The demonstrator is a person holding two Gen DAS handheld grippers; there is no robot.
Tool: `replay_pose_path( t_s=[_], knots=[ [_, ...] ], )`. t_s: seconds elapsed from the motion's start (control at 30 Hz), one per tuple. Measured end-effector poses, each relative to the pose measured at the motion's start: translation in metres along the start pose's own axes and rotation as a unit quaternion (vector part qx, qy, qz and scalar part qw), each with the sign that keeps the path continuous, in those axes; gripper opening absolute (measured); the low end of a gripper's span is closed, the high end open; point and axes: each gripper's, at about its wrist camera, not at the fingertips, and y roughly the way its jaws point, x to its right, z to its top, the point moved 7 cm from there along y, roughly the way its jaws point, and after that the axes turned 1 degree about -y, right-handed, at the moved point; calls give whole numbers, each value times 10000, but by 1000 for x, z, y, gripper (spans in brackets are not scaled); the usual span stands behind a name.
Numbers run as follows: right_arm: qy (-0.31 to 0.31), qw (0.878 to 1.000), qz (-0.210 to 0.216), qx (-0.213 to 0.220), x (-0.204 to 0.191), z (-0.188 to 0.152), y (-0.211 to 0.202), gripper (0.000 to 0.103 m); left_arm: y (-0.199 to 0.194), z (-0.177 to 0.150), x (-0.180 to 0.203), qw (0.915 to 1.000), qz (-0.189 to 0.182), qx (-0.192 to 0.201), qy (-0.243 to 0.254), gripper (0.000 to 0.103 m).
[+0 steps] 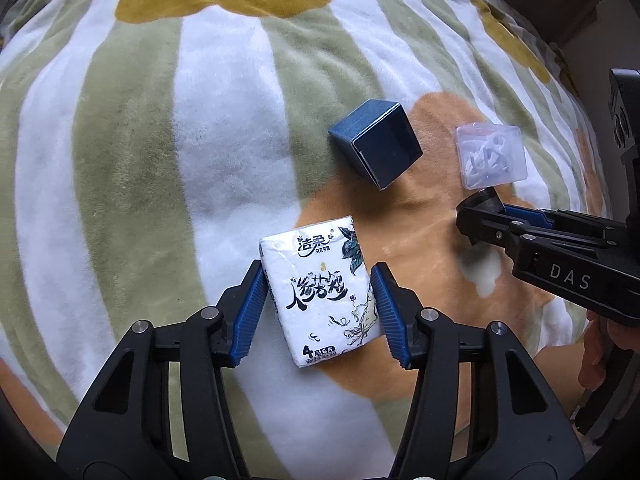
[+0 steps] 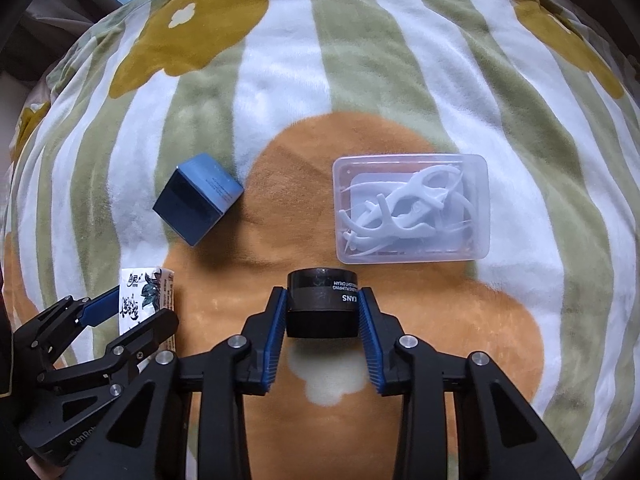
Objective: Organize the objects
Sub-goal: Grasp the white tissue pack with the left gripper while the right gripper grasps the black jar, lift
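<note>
1. Tissue pack (image 1: 320, 292), white with black brush lettering, lies on a plush striped blanket (image 1: 132, 152) with both ribbed blue pads of the left gripper (image 1: 320, 312) pressed against its long sides.
2. Over on the orange flower patch, the right gripper (image 2: 323, 326) has closed as far as it goes on a small black cream jar (image 2: 322, 306), whose lid faces away from the handle and whose white label reads upside down from the wrist view.
3. A dark blue cube-shaped box (image 1: 376, 142) sits tilted on the blanket, beyond the tissue pack and apart from both tools; the right wrist view shows it to the left of the jar (image 2: 198, 198).
4. A clear plastic container (image 2: 412, 210), lid on and filled with white floss picks (image 2: 404, 204), rests just beyond the jar, near it but not touching as far as can be seen.
5. From the left wrist camera, the right tool enters from the right edge, its black body marked "DAS", with part of the person's hand (image 1: 600, 356) visible beneath it.
6. Both tools point steeply downward at the bedding, side by side, each gripping its own item.
</note>
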Motion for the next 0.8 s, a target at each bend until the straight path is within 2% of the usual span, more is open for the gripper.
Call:
replay_pose_path(
  t_s=[0.33,0.37,0.5,0.8],
  knots=[
    [-196,9992,191,304,0,0,-43,33,-51,1,10,9992,33,407,1,50],
    [-241,9990,207,327,9,-1,-45,33,-58,1,11,9989,25,466,-4,50],
    [-519,9968,269,550,-20,-2,-66,33,-88,-2,19,9978,18,661,-6,50],
    [-909,9902,484,940,-43,-12,-120,32,-152,-24,43,9939,18,1099,-66,50]
  ],
)
